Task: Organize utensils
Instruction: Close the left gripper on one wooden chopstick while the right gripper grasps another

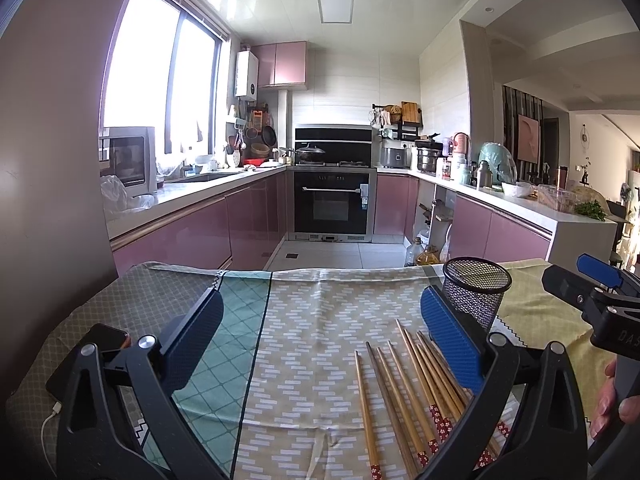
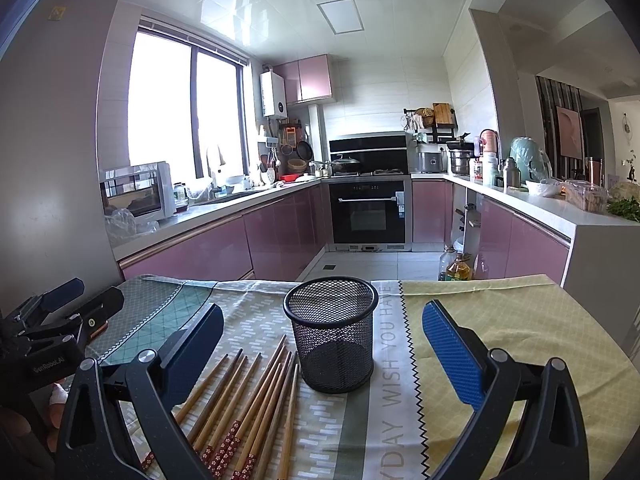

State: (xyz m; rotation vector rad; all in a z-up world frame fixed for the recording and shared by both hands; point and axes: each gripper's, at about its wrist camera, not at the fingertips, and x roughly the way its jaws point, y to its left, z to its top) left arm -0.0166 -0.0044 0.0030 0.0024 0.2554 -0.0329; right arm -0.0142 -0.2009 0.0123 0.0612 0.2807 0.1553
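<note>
Left wrist view, left to right: phone [image 1: 94, 354] lay at the table's left edge with a white cable [image 1: 50, 424] plugged in, partly hidden behind the left claw's frame. Left claw [image 1: 322, 336] was spread wide, holding nothing, hovering above the tablecloth [image 1: 312, 320]. Chopsticks [image 1: 404, 396] lay loose on the cloth, fanned side by side, red-patterned ends toward the camera, tips pointing toward the mesh cup [image 1: 476, 292]. Some of them ran under the claw's blue right finger [image 1: 450, 346]. The cup stood upright just behind that finger, empty as far as visible. Right claw's tip poked in at the far right edge, with part of a hand [image 1: 610, 400] below it.

Right wrist view, left to right: the left claw [image 2: 64, 304] showed at the left edge, above the cloth; its finger gap wasn't readable from that angle. Chopsticks [image 2: 248, 400] lay left of centre, flat on the tablecloth [image 2: 500, 312], tips reaching near the base of the mesh cup [image 2: 332, 344]; can't tell if any touched it. The cup sat upright between the right claw's fingers but farther out, not gripped. Right claw [image 2: 322, 340] was spread wide, empty. Printed text strip on the cloth ran just right of the cup. Kitchen counters behind the table, well apart from it.
</note>
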